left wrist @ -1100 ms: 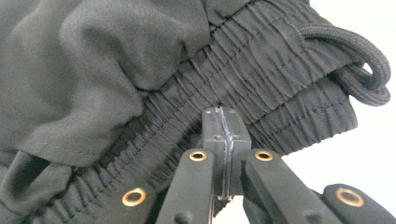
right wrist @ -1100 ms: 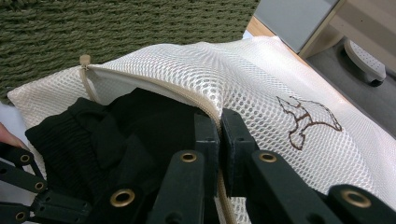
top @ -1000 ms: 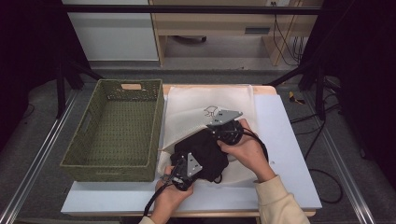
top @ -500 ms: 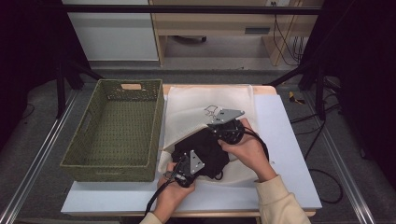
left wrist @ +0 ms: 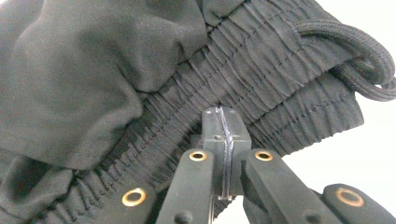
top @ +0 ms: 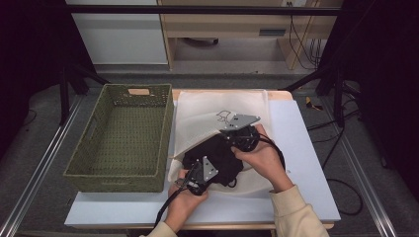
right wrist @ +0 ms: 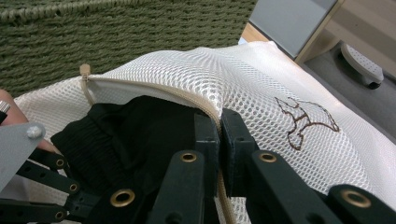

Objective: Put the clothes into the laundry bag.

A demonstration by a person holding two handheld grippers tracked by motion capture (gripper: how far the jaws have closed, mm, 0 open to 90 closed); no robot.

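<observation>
Right claw (right wrist: 219, 140) clamped on the zipper edge of the white mesh laundry bag with a small brown animal outline (right wrist: 261, 88), jaws pressed together over the beige zip tape, lifting that rim so the mouth gapes toward the person. Left claw (left wrist: 225, 140) pinched shut on the gathered elastic waistband of the black drawstring garment (left wrist: 140, 84), jaws meeting on the ribbed fold, cord loop lying just beside at the right. Held this way, probably, to feed the garment through the raised opening: one side keeps the mouth up, the other pushes cloth in.

Garment (top: 217, 155) bunched on the table, partly under the lifted mesh flap, near the front of the bag (top: 217, 106); how much already sits inside hard to tell from above. Green woven rectangular basket (top: 99, 163) standing empty just beside the bag on the white table (top: 301, 148).

Against a second ago, left claw (top: 197, 178) shifted slightly forward and inward along the garment's front edge; right claw (top: 242, 134) in nearly the same spot at the zip, bag and basket unmoved.
</observation>
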